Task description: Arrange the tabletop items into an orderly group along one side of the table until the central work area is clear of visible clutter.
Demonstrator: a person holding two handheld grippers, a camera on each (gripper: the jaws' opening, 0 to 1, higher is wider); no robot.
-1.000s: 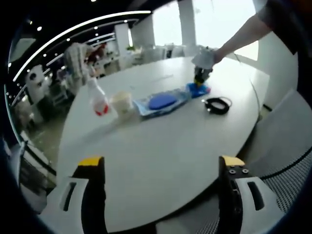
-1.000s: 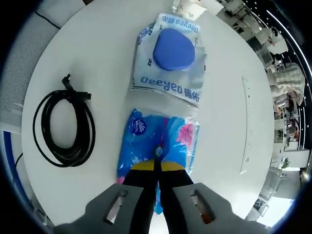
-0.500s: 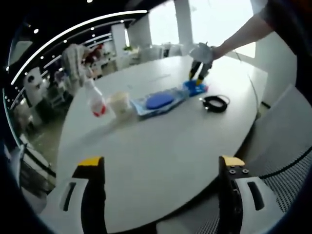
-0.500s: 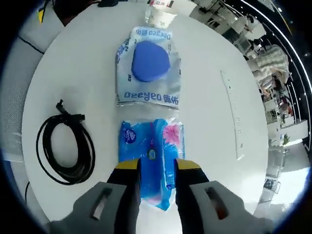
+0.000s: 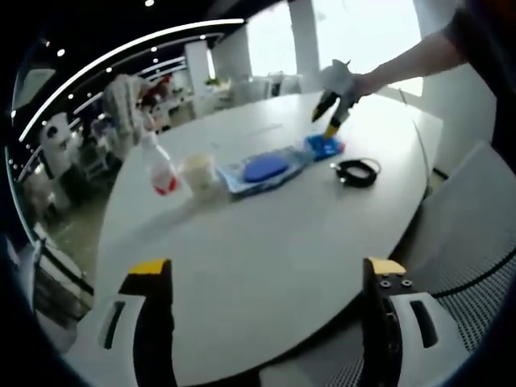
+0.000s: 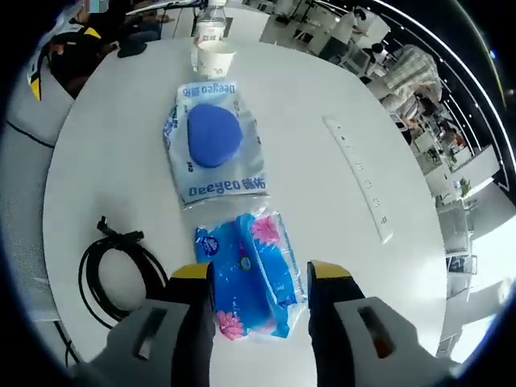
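On the white round table (image 5: 266, 242) lie a blue tissue pack (image 5: 325, 147), a clear wipes pack with a blue lid (image 5: 262, 169), a paper cup (image 5: 201, 171), a plastic bottle (image 5: 161, 165) and a coiled black cable (image 5: 359, 171). My left gripper (image 5: 266, 278) hangs open over the near table edge, holding nothing. A hand holds my right gripper (image 5: 332, 119) just above the tissue pack. In the right gripper view that gripper (image 6: 260, 274) is open, with the tissue pack (image 6: 250, 270) lying flat on the table below its jaws. Beyond it are the wipes pack (image 6: 211, 141), the cup (image 6: 215, 56) and the bottle (image 6: 211, 18); the cable (image 6: 121, 270) is to the left.
A white power strip (image 6: 359, 181) is set into the table right of the packs. A mesh office chair (image 5: 476, 282) stands at the table's right edge. Desks and people fill the office beyond the far rim.
My right gripper has gone from shut on the tissue pack to open and has lifted off it. The pack stays on the table. The left gripper has held still.
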